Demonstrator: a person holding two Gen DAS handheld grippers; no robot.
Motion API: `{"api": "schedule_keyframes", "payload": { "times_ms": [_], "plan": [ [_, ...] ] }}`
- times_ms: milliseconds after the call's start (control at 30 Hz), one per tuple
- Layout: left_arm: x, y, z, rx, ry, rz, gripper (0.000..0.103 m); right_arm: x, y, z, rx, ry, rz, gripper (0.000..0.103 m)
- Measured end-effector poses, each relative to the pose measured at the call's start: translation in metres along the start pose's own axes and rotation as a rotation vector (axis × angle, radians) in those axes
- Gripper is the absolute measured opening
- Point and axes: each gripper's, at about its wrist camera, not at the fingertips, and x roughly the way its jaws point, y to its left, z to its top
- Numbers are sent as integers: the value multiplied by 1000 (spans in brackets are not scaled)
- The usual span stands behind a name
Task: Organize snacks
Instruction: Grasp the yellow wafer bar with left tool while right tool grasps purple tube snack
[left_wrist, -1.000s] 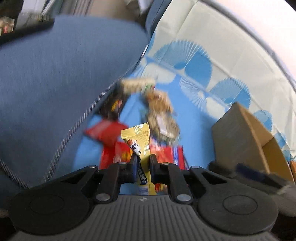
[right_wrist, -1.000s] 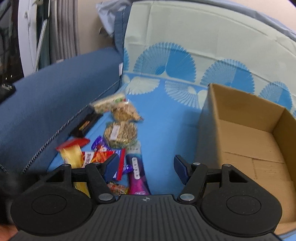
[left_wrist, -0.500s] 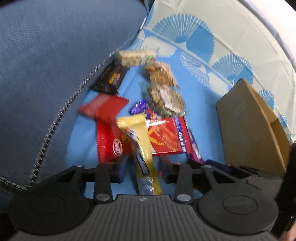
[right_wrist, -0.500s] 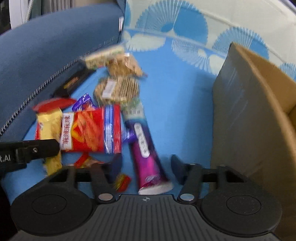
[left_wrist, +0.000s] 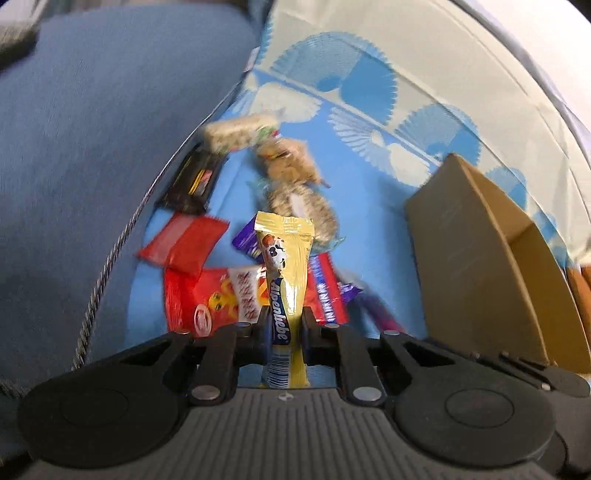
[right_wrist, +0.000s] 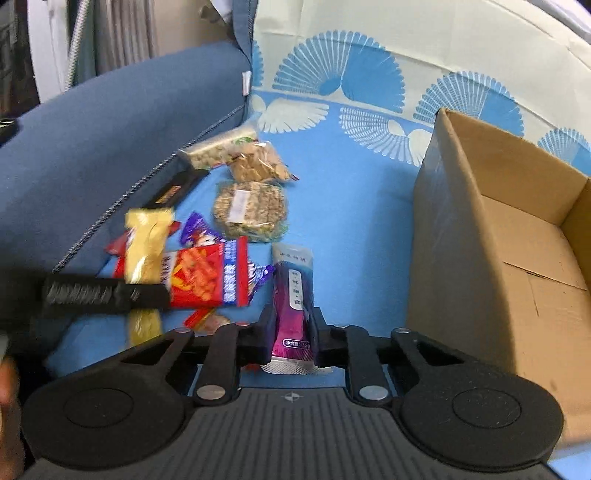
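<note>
So compared to half a second ago, the right hand-held gripper (right_wrist: 291, 334) has gone from wide open to clamped on the glossy purple snack stick pack (right_wrist: 292, 295), and the left hand-held gripper (left_wrist: 284, 328), which had loosened around the yellow Alpenliebe candy stick pack (left_wrist: 286, 269), is squeezed tight on it again, with the pack now sticking up over the pile. The yellow pack has a little cartoon face near the top, blue lettering and a barcode at the bottom end. The purple one has a silvery crimped end and white print, and it points away from the camera, just beside the brown cardboard box (right_wrist: 495, 236) on the right. The rest is on the blue fan-patterned sofa cover (right_wrist: 351, 206): a red chips bag (right_wrist: 207, 277), a round seed cracker in clear wrap (right_wrist: 249, 208), a black bar (right_wrist: 173, 190) against the dark blue armrest (right_wrist: 110, 133).
</note>
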Motion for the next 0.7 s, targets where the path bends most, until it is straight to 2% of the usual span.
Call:
{"api": "schedule_keyframes", "payload": {
  "times_ms": [167, 300, 333, 400, 467, 533, 633, 700],
  "plan": [
    [-4, 4, -13, 43, 29, -69, 16, -27, 11, -19, 18, -4, 19, 18],
    [0, 9, -27, 28, 92, -159, 16, -33, 21, -40, 36, 55, 45, 16],
    [2, 7, -28, 32, 98, -158, 16, -34, 23, -43, 28, 60, 50, 16],
    [7, 4, -29, 36, 118, -137, 16, -33, 26, -50, -2, 73, 78, 25],
    [15, 2, -30, 35, 144, -125, 17, -33, 25, -58, -16, 60, 85, 52],
    [18, 2, -30, 40, 151, -104, 18, -30, 24, -61, -28, 55, 66, 54],
    [20, -1, -30, 53, 144, -74, 25, -26, 19, -58, -4, 39, 79, 54],
    [16, 3, -33, 56, 139, -67, 34, -22, 13, -55, 20, 23, 81, 55]
  ]
}}
